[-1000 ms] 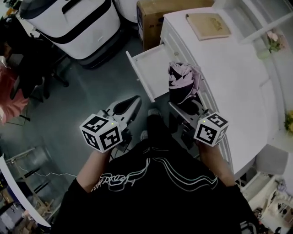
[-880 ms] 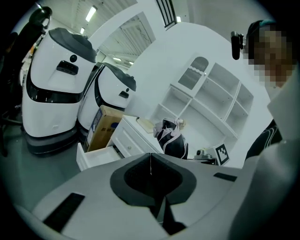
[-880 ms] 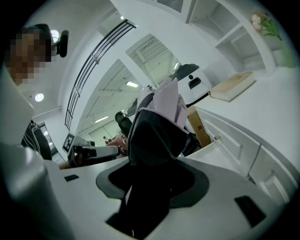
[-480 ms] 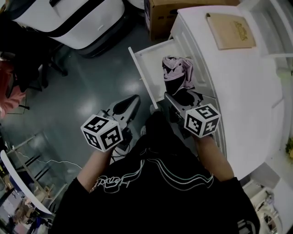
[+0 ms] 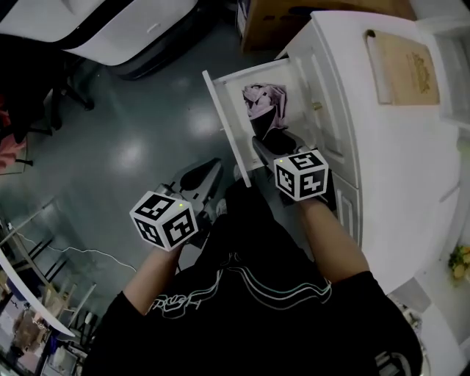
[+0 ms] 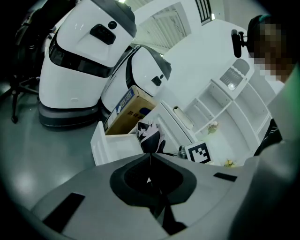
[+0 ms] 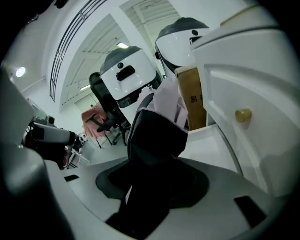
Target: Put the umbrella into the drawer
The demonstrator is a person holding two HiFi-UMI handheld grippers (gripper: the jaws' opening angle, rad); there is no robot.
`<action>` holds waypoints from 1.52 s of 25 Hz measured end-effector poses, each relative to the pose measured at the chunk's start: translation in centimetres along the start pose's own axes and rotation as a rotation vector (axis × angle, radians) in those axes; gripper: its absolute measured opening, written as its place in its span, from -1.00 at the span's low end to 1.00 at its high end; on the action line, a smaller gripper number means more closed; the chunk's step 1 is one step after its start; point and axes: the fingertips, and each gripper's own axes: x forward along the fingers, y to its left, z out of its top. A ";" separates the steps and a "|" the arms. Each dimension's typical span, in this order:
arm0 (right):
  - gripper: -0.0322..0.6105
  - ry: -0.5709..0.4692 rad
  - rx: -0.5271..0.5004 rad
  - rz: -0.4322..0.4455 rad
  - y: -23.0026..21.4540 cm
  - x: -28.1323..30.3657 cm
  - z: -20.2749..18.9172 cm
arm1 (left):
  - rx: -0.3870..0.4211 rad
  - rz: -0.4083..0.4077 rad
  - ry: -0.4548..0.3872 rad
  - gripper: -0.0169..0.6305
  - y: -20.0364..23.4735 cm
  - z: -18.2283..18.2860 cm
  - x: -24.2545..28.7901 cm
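Note:
The folded umbrella [image 5: 264, 103], pink with a black lower part, hangs over the open white drawer [image 5: 224, 117] of the cabinet. My right gripper [image 5: 269, 141] is shut on its black end, just at the drawer's near side. In the right gripper view the umbrella [image 7: 157, 126] fills the space between the jaws, with the drawer [image 7: 211, 145] beyond it. My left gripper [image 5: 208, 169] is over the floor to the left of the drawer, jaws together and holding nothing. The left gripper view shows its closed tips [image 6: 151, 157], with the umbrella [image 6: 149, 136] and the drawer [image 6: 105, 145] ahead.
The white cabinet top [image 5: 382, 154] carries a tan board [image 5: 402, 67]. A cardboard box [image 5: 294, 15] stands behind the drawer. Big white machines [image 6: 79, 65] stand on the grey floor to the left. A brass knob [image 7: 243, 115] sits on the cabinet front beside the drawer.
My right gripper has carried the umbrella down and forward, from in front of the cabinet to over the drawer. The left gripper has sunk as well and stays shut.

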 end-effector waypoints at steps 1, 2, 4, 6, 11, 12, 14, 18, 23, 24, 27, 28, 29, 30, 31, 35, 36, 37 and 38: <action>-0.23 0.022 -0.008 0.000 -0.6 1.1 -0.4 | -0.007 0.007 0.000 -0.89 0.5 0.0 0.4; -0.23 0.045 -0.026 -0.004 -1.3 2.2 -0.8 | -0.014 0.016 -0.001 -0.89 1.1 0.0 0.7; -0.23 0.091 -0.077 -0.026 -2.7 4.4 -1.6 | -0.037 0.038 -0.009 -0.89 2.2 -0.1 1.2; -0.23 0.133 -0.113 -0.048 -4.3 6.4 -2.5 | -0.067 0.059 -0.022 -0.89 3.3 -0.2 1.5; -0.23 0.218 -0.172 -0.120 -8.6 10.8 -4.2 | -0.132 0.090 -0.042 -0.89 5.5 -1.1 2.4; -0.23 0.231 -0.175 -0.128 -9.2 11.6 -4.3 | -0.147 0.095 -0.042 -0.89 5.9 -1.3 2.6; -0.23 0.258 -0.182 -0.139 -10.2 13.0 -4.7 | -0.169 0.103 -0.038 -0.89 6.7 -2.0 2.9; -0.23 0.324 -0.190 -0.152 -12.3 15.5 -6.5 | -0.178 0.120 -0.016 -0.89 8.1 -3.1 3.3; -0.23 0.394 -0.205 -0.185 -14.8 17.6 -8.6 | -0.225 0.138 -0.004 -0.89 9.3 -4.6 3.6; -0.23 0.411 -0.213 -0.191 -15.2 17.6 -9.0 | -0.234 0.136 0.004 -0.89 9.3 -5.1 3.8; -0.22 0.462 -0.228 -0.204 -15.8 18.3 -10.1 | -0.247 0.126 0.018 -0.89 9.3 -5.8 4.0; -0.21 0.477 -0.229 -0.204 -15.8 18.7 -10.3 | -0.250 0.126 0.015 -0.89 9.4 -5.8 4.0; -0.21 0.491 -0.228 -0.203 -15.8 19.0 -10.5 | -0.254 0.128 0.010 -0.89 9.6 -5.8 3.9; -0.21 0.507 -0.222 -0.202 -15.7 19.2 -10.9 | -0.259 0.131 0.005 -0.89 9.8 -5.8 3.8; -0.21 0.528 -0.209 -0.202 -15.6 19.3 -11.3 | -0.264 0.135 0.002 -0.89 10.0 -5.9 3.7; -0.19 0.535 -0.146 -0.231 -16.1 19.5 -11.6 | -0.275 0.136 0.010 -0.89 10.3 -6.0 3.3; -0.17 0.524 -0.123 -0.244 -16.2 19.4 -11.4 | -0.281 0.134 0.010 -0.89 10.3 -6.0 3.1; -0.16 0.512 -0.100 -0.253 -16.2 19.2 -11.3 | -0.288 0.131 0.009 -0.89 10.3 -6.0 2.8; -0.15 0.501 -0.079 -0.256 -16.1 18.9 -11.1 | -0.291 0.126 0.010 -0.89 10.2 -6.0 2.6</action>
